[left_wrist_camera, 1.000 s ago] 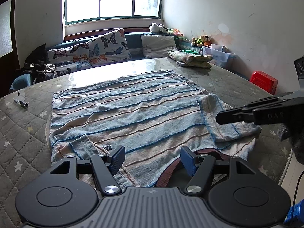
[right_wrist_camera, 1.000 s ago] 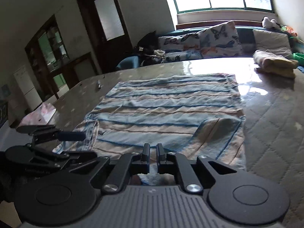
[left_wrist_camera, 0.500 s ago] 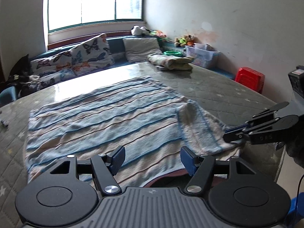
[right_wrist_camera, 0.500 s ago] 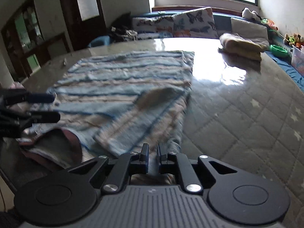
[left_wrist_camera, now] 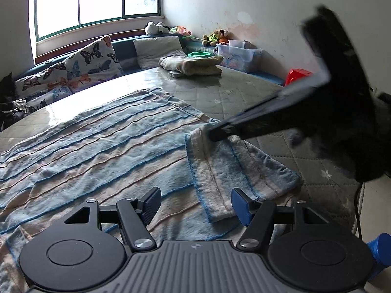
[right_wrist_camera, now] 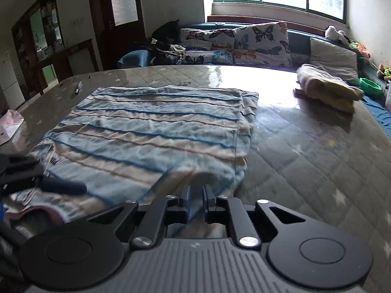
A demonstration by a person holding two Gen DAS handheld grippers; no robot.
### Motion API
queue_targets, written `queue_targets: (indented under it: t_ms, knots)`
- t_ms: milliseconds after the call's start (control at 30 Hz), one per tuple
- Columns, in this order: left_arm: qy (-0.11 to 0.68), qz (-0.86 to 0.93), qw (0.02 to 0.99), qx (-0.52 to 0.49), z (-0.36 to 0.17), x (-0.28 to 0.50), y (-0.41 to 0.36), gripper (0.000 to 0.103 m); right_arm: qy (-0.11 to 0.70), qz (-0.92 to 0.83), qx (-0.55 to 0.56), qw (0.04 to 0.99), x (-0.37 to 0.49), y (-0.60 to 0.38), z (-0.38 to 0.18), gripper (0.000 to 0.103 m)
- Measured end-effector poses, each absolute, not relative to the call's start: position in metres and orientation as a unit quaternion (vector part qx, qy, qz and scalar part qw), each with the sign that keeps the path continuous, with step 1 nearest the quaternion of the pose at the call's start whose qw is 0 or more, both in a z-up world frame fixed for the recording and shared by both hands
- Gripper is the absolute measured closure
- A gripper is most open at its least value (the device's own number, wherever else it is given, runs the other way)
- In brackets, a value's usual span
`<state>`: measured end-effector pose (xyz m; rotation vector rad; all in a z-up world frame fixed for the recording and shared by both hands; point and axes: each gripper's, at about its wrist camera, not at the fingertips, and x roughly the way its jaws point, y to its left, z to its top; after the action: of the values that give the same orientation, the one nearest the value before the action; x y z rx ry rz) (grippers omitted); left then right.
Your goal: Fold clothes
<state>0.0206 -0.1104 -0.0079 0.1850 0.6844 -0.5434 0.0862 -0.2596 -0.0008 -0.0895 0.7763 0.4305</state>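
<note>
From the left gripper's side you get the far right wall, with a clear storage bin, a red stool and some stuffed toys along it; none of that shows from the right gripper's side, which instead takes in the dark wooden door, a cabinet and a pen lying on the table's quilted cover. Both views catch the butterfly cushions under the window and a folded yellowish cloth at the table's far edge. The striped blue-and-beige garment lies spread flat across the table, its near right corner turned over onto itself. The right gripper reaches in low from the right in the left view, blurred, angled downward, and its jaws are closed together on that turned-over corner; in its own view a bit of striped cloth sits pinched between the pads. The left gripper tilts down over the near hem with its blue-padded jaws standing well apart and nothing between them, the cloth lying below and the folded flap just beside its right finger.
</note>
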Motion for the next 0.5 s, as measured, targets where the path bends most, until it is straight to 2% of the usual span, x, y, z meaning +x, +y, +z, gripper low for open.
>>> queue_targets:
  t_ms: [233, 400, 500]
  knots:
    - [0.345, -0.254, 0.898, 0.101, -0.019, 0.029, -0.116, 0.037, 0.38, 0.215, -0.048, 0.898, 0.106, -0.254, -0.012, 0.093]
    - [0.345, -0.253, 0.898, 0.1, -0.021, 0.027, -0.117, 0.037, 0.377, 0.221, -0.057, 0.897, 0.089, -0.26, -0.005, 0.086]
    - [0.343, -0.252, 0.899, 0.101, -0.019, 0.025, -0.115, 0.037, 0.381, 0.228, -0.067, 0.894, 0.071, -0.263, -0.003, 0.086]
